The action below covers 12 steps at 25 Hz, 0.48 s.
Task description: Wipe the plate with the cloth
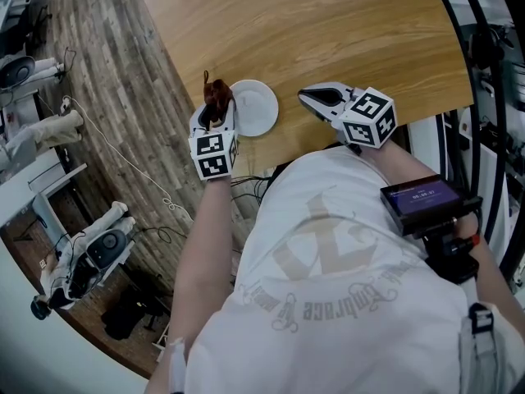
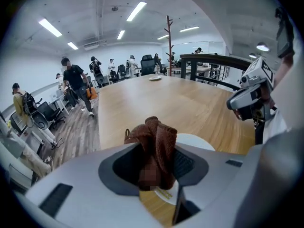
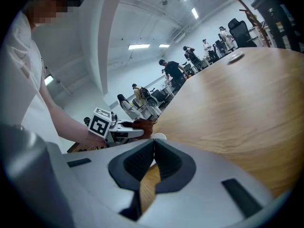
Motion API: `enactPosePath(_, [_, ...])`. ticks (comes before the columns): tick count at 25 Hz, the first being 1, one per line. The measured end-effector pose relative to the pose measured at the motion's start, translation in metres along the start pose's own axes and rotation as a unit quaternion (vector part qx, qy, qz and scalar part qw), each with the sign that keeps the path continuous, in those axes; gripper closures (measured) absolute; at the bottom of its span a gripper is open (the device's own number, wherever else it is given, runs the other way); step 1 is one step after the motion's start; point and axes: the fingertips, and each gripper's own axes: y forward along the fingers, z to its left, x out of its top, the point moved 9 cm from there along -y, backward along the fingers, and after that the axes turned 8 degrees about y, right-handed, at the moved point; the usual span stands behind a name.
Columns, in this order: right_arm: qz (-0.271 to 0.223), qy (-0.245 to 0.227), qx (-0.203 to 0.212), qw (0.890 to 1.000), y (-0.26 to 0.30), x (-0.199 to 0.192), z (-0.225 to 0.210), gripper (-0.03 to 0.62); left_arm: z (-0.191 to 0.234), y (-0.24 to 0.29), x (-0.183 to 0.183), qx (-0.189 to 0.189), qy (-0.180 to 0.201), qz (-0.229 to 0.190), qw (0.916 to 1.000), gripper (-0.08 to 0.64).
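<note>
A small white plate (image 1: 256,109) lies near the front edge of the wooden table (image 1: 328,31). My left gripper (image 1: 216,115) is shut on a bunched brown cloth (image 1: 217,95) just left of the plate, at its rim. In the left gripper view the cloth (image 2: 155,139) sticks up between the jaws, with the plate (image 2: 202,141) behind the right jaw. My right gripper (image 1: 303,96) hovers to the right of the plate, shut and holding nothing. The right gripper view shows its pads (image 3: 161,158) meeting, with the cloth (image 3: 144,126) and the plate (image 3: 159,137) beyond.
The table's curved edge (image 1: 176,80) drops to a plank floor (image 1: 107,80) on the left, where a cable (image 1: 123,154) and white machines (image 1: 90,253) lie. Far along the table sits another dish (image 2: 155,78). Several people (image 2: 76,82) stand in the office behind.
</note>
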Motion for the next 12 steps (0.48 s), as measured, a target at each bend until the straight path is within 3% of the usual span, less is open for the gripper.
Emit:
enactPosePath(5, [-0.003, -0.002, 0.002, 1.0, 0.0, 0.0, -0.002, 0.578, 0.007, -0.003, -0.008, 0.017, -0.008, 0.007, 0.9998, 0.39])
enactPosePath(12, [-0.006, 0.003, -0.001, 1.0, -0.001, 0.002, -0.003, 0.579, -0.015, 0.005, 0.007, -0.014, 0.007, -0.009, 0.9998, 0.39])
